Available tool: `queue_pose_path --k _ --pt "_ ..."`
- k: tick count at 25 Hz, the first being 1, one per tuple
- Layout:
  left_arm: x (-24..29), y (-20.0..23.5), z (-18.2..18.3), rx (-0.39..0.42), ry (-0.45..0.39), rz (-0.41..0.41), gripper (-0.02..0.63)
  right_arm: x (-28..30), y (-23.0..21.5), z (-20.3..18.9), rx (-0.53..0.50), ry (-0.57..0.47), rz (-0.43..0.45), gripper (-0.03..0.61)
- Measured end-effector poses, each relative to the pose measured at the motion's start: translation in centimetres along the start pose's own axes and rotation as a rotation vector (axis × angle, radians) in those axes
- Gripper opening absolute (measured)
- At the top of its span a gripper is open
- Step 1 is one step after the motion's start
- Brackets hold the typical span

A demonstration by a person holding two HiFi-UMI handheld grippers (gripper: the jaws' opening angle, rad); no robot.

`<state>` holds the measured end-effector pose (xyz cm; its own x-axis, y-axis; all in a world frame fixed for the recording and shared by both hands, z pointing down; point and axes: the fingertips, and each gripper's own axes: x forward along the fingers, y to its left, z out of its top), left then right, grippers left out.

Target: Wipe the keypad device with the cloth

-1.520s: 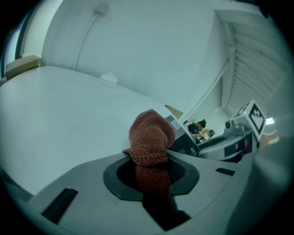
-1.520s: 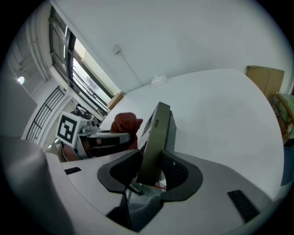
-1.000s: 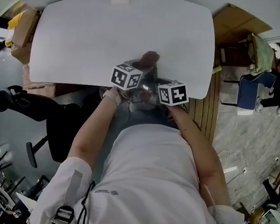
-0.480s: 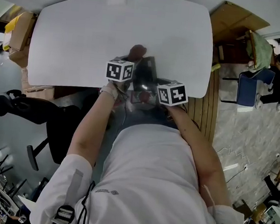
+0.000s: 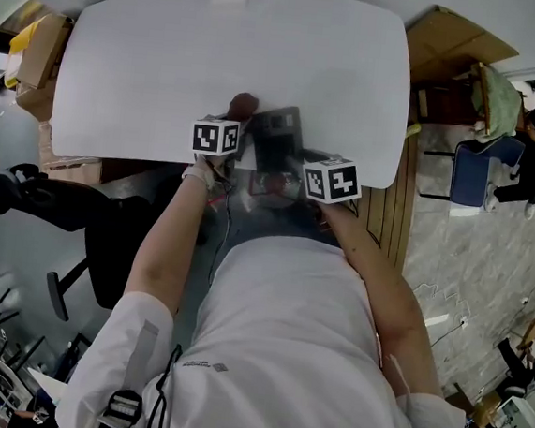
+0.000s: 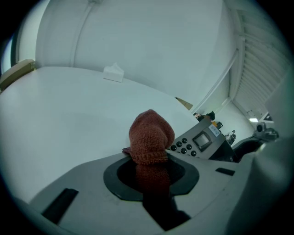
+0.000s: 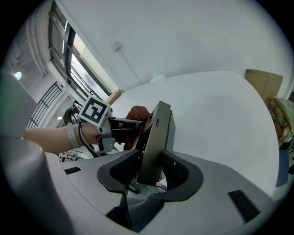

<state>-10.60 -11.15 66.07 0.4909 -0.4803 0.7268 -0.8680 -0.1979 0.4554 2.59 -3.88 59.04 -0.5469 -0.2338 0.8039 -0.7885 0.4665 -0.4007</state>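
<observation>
Having swept to the left edge of the keypad device [image 5: 280, 128], the cloth [image 6: 150, 135] stays pinched in the left gripper [image 6: 149, 169]; right gripper [image 7: 149, 169] clamps the device; one stroke seems done.

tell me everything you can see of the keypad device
The keypad device is a slim grey slab, plastic by its look, with a small screen, round dark buttons and a label on its face. It is held tilted over the white table, clamped edge-on by the right gripper, whose jaws press on both its sides. The red knitted cloth in the left gripper is close beside its face; whether they touch cannot be told.
</observation>
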Motion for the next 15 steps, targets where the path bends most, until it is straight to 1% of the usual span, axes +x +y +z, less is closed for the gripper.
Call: queue_pose_path --k 4,7,11,15 --pt "-0.6 -0.8 -1.4 0.040 0.010 0.011 0.089 0.0 0.0 -0.1 0.001 -0.002 -0.004 0.163" --pt "-1.1 -1.8 -2.3 0.044 0.004 0.007 0.086 0.1 0.0 0.0 0.003 0.000 -0.004 0.163" --pt "-1.7 -3.7 -3.0 0.045 -0.004 -0.028 0.083 0.1 0.0 0.0 -0.002 0.001 -0.003 0.163" --pt "-1.9 -5.9 -2.6 0.048 -0.019 -0.074 0.083 0.2 0.0 0.1 -0.015 0.005 -0.004 0.163"
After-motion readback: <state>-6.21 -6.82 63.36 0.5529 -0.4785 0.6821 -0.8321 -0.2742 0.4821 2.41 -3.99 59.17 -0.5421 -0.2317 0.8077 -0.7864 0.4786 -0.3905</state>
